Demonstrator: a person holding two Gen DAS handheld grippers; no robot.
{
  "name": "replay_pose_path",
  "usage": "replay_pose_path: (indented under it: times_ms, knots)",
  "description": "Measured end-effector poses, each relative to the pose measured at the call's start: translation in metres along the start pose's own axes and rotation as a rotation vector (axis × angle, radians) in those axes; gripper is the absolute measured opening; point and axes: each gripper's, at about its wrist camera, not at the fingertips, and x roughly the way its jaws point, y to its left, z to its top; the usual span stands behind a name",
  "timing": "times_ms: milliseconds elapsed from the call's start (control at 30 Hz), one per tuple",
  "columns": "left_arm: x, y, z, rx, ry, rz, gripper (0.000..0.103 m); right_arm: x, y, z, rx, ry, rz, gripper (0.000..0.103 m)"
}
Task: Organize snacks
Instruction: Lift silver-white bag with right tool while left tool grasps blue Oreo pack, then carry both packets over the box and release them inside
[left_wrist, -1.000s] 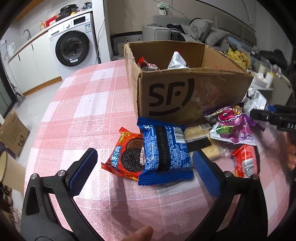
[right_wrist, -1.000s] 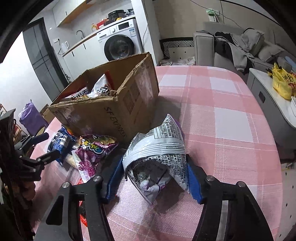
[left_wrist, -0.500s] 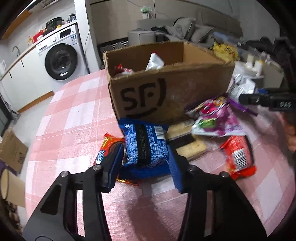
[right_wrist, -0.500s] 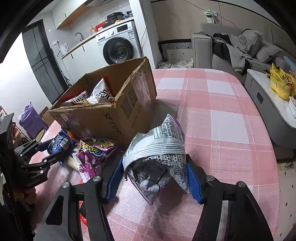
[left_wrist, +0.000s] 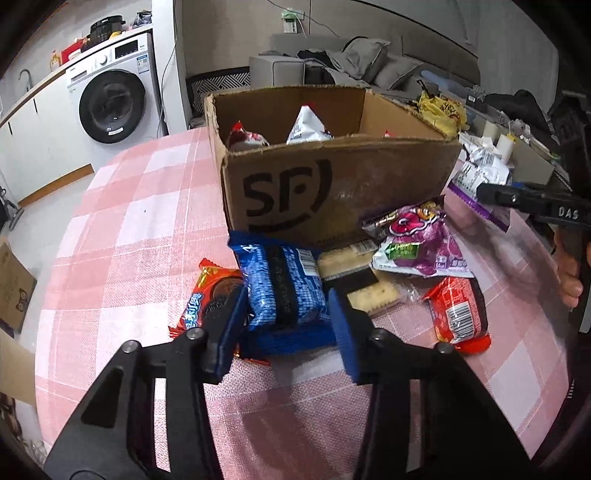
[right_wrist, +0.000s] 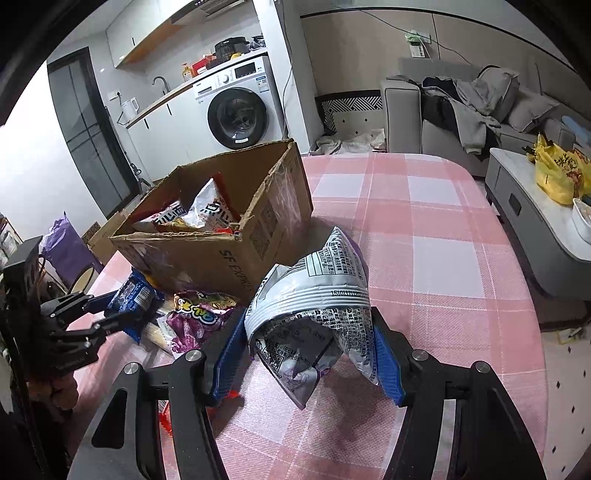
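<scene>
Left gripper (left_wrist: 286, 317): jaws had just been closing, now narrowed onto the blue snack pack (left_wrist: 282, 286); both blue pads pressed its long sides.
Blue pack, position: on the checked tablecloth (left_wrist: 129, 221), just in front of the cardboard box (left_wrist: 332, 184), far end nearly touching the box's front wall.
Blue pack, long axis: ran away from the fingers toward the box, roughly along the gripper's pointing line; held near its close end.
Key relation: box opening lay straight ahead of and above the pack; judged that the pack needed a lift over the front wall before going forward.
Right gripper (right_wrist: 308, 350): closed at mid width on the silver-grey bag (right_wrist: 314, 295); pads bore on both its creased sides, bag apparently clear of the cloth.
Nearer hand: left sat close to the box front; right stood off the box's right corner, near but further out.
Neighbours, left side: orange cookie pack (left_wrist: 208, 299) partly under the blue pack and against the left finger; judged it could drag along.
Other loose items: cracker packs (left_wrist: 360, 277), purple bag (left_wrist: 417, 240), red pack (left_wrist: 460, 314), all right of the blue pack.
Box contents: several bags already inside; space remained by the front wall.
Obstruction: the front wall only.
</scene>
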Motion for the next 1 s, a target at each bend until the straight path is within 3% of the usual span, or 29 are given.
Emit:
replay_pose_path:
  times_ms: [200,300,333,400,1000]
  knots:
    - [0.010,-0.009,-0.004,0.047,0.015,0.049,0.049,0.001,0.002,0.000,-0.005,0.002,0.002,0.064]
    - [0.008,-0.007,-0.005,0.044,0.004,0.047,0.042,0.003,0.002,0.000,-0.004,0.005,0.002,0.064]
    - [0.007,-0.006,-0.004,0.046,0.002,0.040,0.035,0.003,0.002,0.000,-0.005,0.005,0.003,0.064]
    - [0.002,-0.006,-0.004,0.054,-0.009,0.023,0.033,0.002,0.002,0.001,-0.002,0.003,0.003,0.064]
    - [-0.047,-0.007,0.003,0.019,-0.113,-0.114,0.033,-0.025,0.006,0.005,0.000,-0.082,0.037,0.064]
